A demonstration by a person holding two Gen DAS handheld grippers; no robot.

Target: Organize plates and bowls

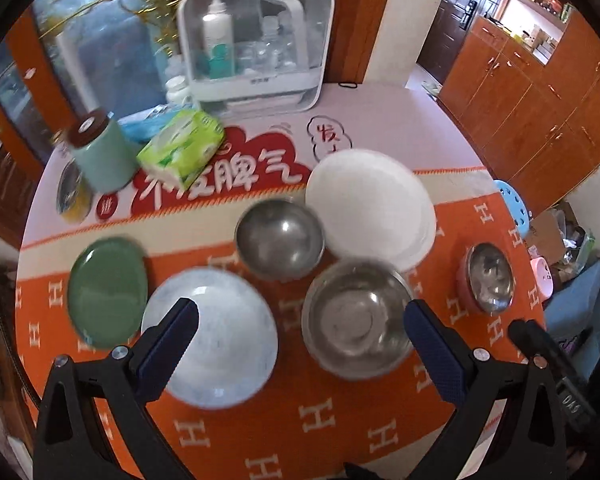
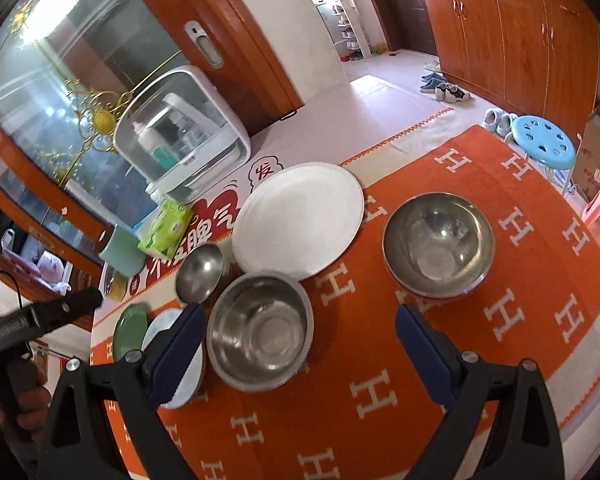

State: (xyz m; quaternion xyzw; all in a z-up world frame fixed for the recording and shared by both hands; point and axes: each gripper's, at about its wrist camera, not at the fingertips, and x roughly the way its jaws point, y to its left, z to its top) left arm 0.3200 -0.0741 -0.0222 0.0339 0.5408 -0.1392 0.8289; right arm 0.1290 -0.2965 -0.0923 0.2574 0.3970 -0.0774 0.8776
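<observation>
My worktop (image 1: pixel 380 432) is covered by an orange cloth with white H letters, and beyond it lies a pale mat printed with red and white characters. At the far edge, ahead of my left tool (image 1: pixel 300 344), stands a clear-fronted white cabinet (image 1: pixel 256 40) holding bottles; to its left sit a mint canister (image 1: pixel 100 156) with a brown lid and a green tissue pack (image 1: pixel 182 148). Orange-brown wooden cupboards (image 2: pixel 512 32) line the room to the right, with a blue stool (image 2: pixel 544 140) and shoes on the floor near them.

Both tools hover above the cloth, jaws spread wide and gripping nothing.

Far left of my left tool lies a green plate (image 1: pixel 108 292), flat on the cloth. Just beside it, under the left finger (image 1: pixel 168 344), is a pale speckled plate (image 1: pixel 216 336). Ahead, between the fingers, a small steel bowl (image 1: pixel 280 238) stands upright, and to its right a large white plate (image 1: pixel 368 208) rests, apparently stacked on another plate. Nearer, a wide steel bowl (image 1: pixel 356 316) sits just inside the right finger, its rim overlapping the white plate's edge in view. Well off to the right, a further steel bowl (image 1: pixel 490 284) stands alone, seemingly nested in a pinkish one.

From my right tool (image 2: pixel 300 344), the wide bowl lies between the fingers towards the left one, and the lone bowl sits ahead and right.
</observation>
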